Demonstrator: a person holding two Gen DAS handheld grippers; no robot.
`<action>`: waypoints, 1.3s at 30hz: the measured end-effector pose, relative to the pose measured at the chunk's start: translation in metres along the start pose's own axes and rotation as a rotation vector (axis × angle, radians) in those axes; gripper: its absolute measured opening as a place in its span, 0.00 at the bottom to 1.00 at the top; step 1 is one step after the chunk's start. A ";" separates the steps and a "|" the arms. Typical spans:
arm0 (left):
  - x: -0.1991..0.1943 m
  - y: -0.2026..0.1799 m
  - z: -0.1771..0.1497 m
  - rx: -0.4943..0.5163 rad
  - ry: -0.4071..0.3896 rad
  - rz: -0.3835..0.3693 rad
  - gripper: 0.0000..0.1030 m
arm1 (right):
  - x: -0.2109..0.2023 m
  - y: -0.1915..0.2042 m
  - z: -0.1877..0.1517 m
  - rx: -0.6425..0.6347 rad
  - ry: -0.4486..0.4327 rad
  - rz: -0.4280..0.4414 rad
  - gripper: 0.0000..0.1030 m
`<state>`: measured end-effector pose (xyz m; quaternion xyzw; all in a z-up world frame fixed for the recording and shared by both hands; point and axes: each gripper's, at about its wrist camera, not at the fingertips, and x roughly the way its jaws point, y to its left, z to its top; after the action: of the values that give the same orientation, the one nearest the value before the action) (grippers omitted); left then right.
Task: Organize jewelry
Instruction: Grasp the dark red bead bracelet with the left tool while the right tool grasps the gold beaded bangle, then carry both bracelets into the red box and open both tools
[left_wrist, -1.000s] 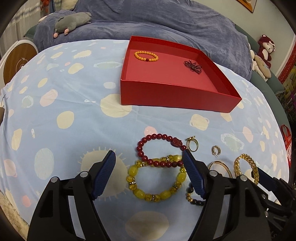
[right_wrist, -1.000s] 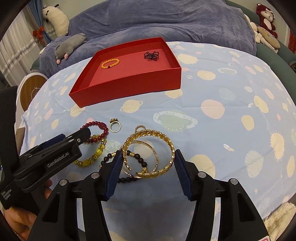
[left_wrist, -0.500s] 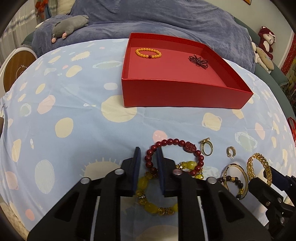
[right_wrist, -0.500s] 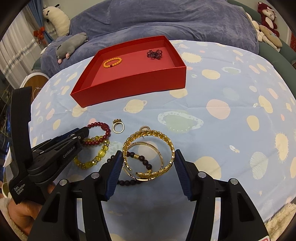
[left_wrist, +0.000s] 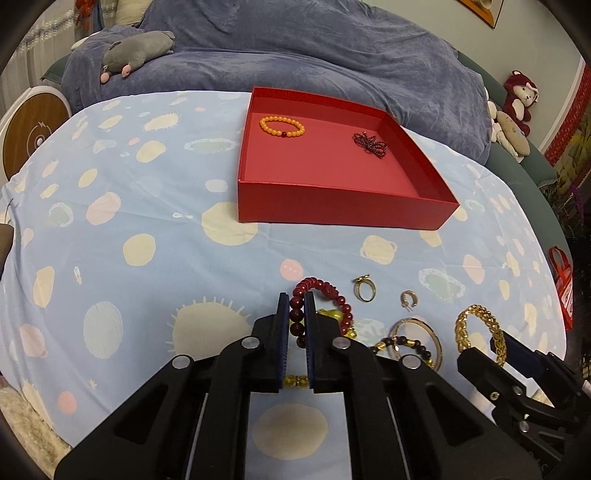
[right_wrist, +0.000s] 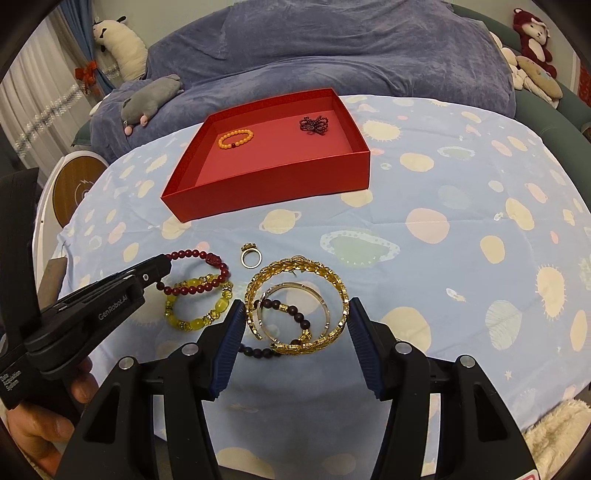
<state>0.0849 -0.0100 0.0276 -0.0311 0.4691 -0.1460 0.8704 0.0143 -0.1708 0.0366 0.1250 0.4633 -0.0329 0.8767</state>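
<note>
My left gripper (left_wrist: 296, 300) is shut on the dark red bead bracelet (left_wrist: 325, 291), which still lies on the cloth; it also shows in the right wrist view (right_wrist: 195, 273). A yellow bead bracelet (right_wrist: 199, 314) lies under it. My right gripper (right_wrist: 295, 317) is open, its fingers on either side of a gold chain bracelet (right_wrist: 317, 273), a thin gold bangle (right_wrist: 295, 288) and a dark bead string (right_wrist: 291, 314). The red tray (left_wrist: 343, 214) holds an orange bead bracelet (left_wrist: 282, 126) and a dark beaded bow (left_wrist: 370, 144).
A gold ring (right_wrist: 251, 255) and a small earring (left_wrist: 407, 297) lie on the spotted blue tablecloth (left_wrist: 129, 221). A blue sofa blanket (left_wrist: 295, 48) with plush toys lies behind the table. A round wooden device (left_wrist: 35, 133) stands at the left.
My left gripper closed from wide open onto the red bead bracelet. The right gripper stayed open around the gold bracelets.
</note>
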 end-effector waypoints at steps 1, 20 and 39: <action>-0.005 -0.002 0.000 -0.002 -0.004 -0.011 0.07 | -0.002 0.000 0.000 0.001 -0.003 0.002 0.53; -0.042 -0.042 0.096 0.065 -0.127 -0.135 0.07 | -0.009 -0.008 0.088 -0.009 -0.080 0.076 0.53; 0.088 -0.016 0.176 0.038 -0.056 -0.126 0.08 | 0.121 -0.009 0.189 -0.055 -0.005 0.020 0.53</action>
<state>0.2721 -0.0652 0.0578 -0.0481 0.4389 -0.2085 0.8727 0.2333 -0.2195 0.0373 0.1054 0.4603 -0.0117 0.8814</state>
